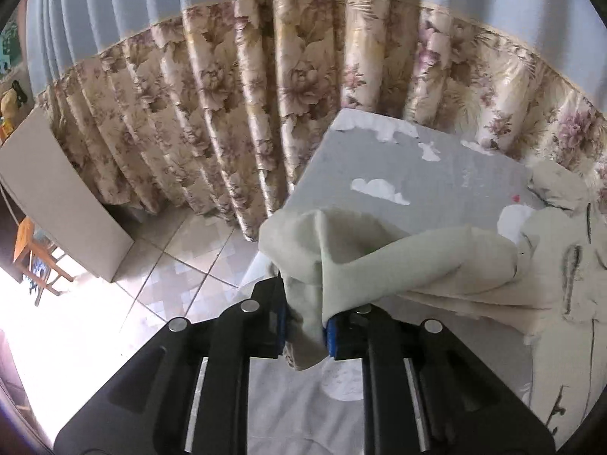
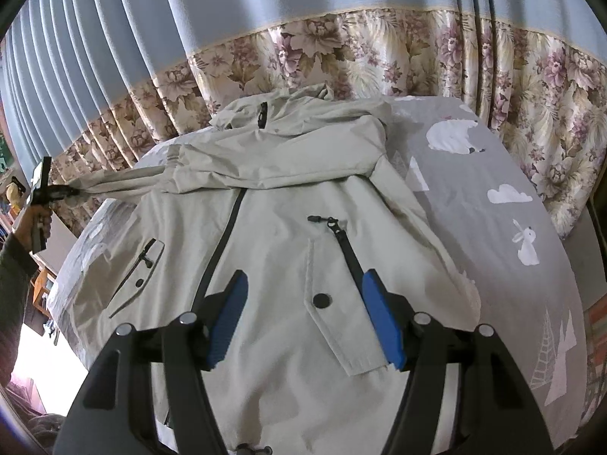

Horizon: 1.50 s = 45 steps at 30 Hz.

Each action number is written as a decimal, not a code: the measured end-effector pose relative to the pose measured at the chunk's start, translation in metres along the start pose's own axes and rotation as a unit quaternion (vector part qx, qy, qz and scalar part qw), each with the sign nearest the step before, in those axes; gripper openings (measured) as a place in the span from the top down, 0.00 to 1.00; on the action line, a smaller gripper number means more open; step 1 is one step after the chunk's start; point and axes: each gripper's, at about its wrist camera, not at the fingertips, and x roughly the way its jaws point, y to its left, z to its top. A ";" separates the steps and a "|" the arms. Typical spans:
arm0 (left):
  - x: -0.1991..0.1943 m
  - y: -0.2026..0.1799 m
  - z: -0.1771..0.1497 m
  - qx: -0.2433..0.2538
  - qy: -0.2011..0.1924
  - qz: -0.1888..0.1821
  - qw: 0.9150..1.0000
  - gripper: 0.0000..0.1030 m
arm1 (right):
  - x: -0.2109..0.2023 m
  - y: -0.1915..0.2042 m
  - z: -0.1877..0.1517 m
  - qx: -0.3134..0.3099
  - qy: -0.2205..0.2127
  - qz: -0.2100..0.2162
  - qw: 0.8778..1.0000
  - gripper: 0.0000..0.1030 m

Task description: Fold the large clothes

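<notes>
The left gripper (image 1: 305, 331) clamped the sleeve (image 1: 379, 254) of the pale jacket (image 2: 288, 189) on the bed (image 2: 493, 174), while the right gripper (image 2: 305, 318) hung above it, fingers wide and empty

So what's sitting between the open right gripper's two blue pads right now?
In the right wrist view, the right gripper frames the jacket: its flapped pocket with a black snap. The pads aren't gripping it.
</notes>
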 end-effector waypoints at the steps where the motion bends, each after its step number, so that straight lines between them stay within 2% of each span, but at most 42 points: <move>1: -0.005 -0.003 -0.001 -0.015 0.003 -0.025 1.000 0.87 | 0.000 0.000 0.001 0.000 -0.001 0.001 1.000 0.37; 4: -0.025 -0.032 0.003 -0.015 0.005 -0.082 0.997 0.87 | 0.003 -0.002 0.004 0.000 -0.002 0.004 1.000 0.34; 6: -0.036 -0.071 0.006 0.009 0.013 -0.121 0.993 0.87 | 0.007 -0.002 0.007 -0.003 -0.003 0.006 1.000 0.34; 9: -0.052 -0.127 0.004 0.047 0.014 -0.157 0.986 0.87 | 0.012 -0.001 0.013 -0.003 -0.009 0.014 1.000 0.34; 12: -0.062 -0.198 -0.010 0.076 0.028 -0.213 0.974 0.87 | 0.018 -0.001 0.020 -0.005 -0.014 0.017 1.000 0.34; 15: -0.062 -0.285 -0.046 0.094 0.070 -0.276 0.954 0.85 | 0.021 -0.003 0.029 -0.007 -0.019 0.021 1.000 0.34; 17: -0.059 -0.333 -0.074 0.102 0.102 -0.304 0.942 0.84 | 0.021 -0.006 0.036 -0.009 -0.027 0.021 0.999 0.33; 19: -0.056 -0.371 -0.104 0.099 0.134 -0.317 0.934 0.77 | 0.020 -0.010 0.043 -0.004 -0.034 0.021 0.999 0.32; 20: -0.057 -0.387 -0.120 0.112 0.141 -0.314 0.932 0.75 | 0.021 -0.013 0.046 0.001 -0.035 0.021 0.999 0.31; 21: -0.061 -0.401 -0.136 0.133 0.139 -0.302 0.934 0.74 | 0.021 -0.016 0.048 0.005 -0.034 0.021 0.999 0.31; 23: -0.074 -0.418 -0.174 0.179 0.119 -0.258 0.942 0.67 | 0.022 -0.018 0.048 0.008 -0.032 0.025 0.999 0.27; 26: -0.091 -0.406 -0.208 0.203 0.091 -0.220 0.950 0.64 | 0.026 -0.017 0.042 0.003 -0.023 0.025 0.999 0.24; 28: -0.107 -0.378 -0.223 0.202 0.070 -0.193 0.958 0.59 | 0.031 -0.018 0.036 0.010 -0.013 0.031 0.999 0.24; 30: -0.118 -0.349 -0.230 0.187 0.061 -0.187 0.963 0.54 | 0.037 -0.017 0.030 0.021 -0.002 0.042 0.999 0.24; 31: -0.123 -0.339 -0.233 0.184 0.059 -0.182 0.964 0.41 | 0.041 -0.014 0.027 0.024 0.003 0.049 0.998 0.24; 32: -0.128 -0.325 -0.239 0.180 0.057 -0.174 0.966 0.31 | 0.044 -0.010 0.025 0.023 0.007 0.053 0.998 0.24; 33: -0.129 -0.317 -0.242 0.177 0.055 -0.171 0.968 0.09 | 0.047 -0.003 0.023 0.018 0.011 0.057 0.998 0.24; 34: -0.137 -0.302 -0.250 0.165 0.036 -0.169 0.971 0.03 | 0.049 0.000 0.021 0.017 0.012 0.061 0.998 0.24; 36: -0.143 -0.285 -0.262 0.155 0.027 -0.157 0.975 0.03 | 0.052 0.009 0.018 0.017 0.016 0.073 0.997 0.24; 39: -0.153 -0.269 -0.272 0.133 0.014 -0.159 0.978 0.03 | 0.055 0.026 0.012 0.015 0.021 0.083 0.996 0.24; 42: -0.176 -0.246 -0.266 0.116 -0.032 -0.141 0.983 0.03 | 0.049 0.044 0.007 0.015 0.019 0.089 0.996 0.24; 44: -0.194 -0.218 -0.248 0.093 -0.077 -0.130 0.984 0.03 | 0.045 0.063 0.001 0.015 0.018 0.105 0.994 0.24; 45: -0.197 -0.213 -0.241 0.085 -0.086 -0.126 0.985 0.03 | 0.043 0.072 -0.003 0.013 0.019 0.115 0.993 0.24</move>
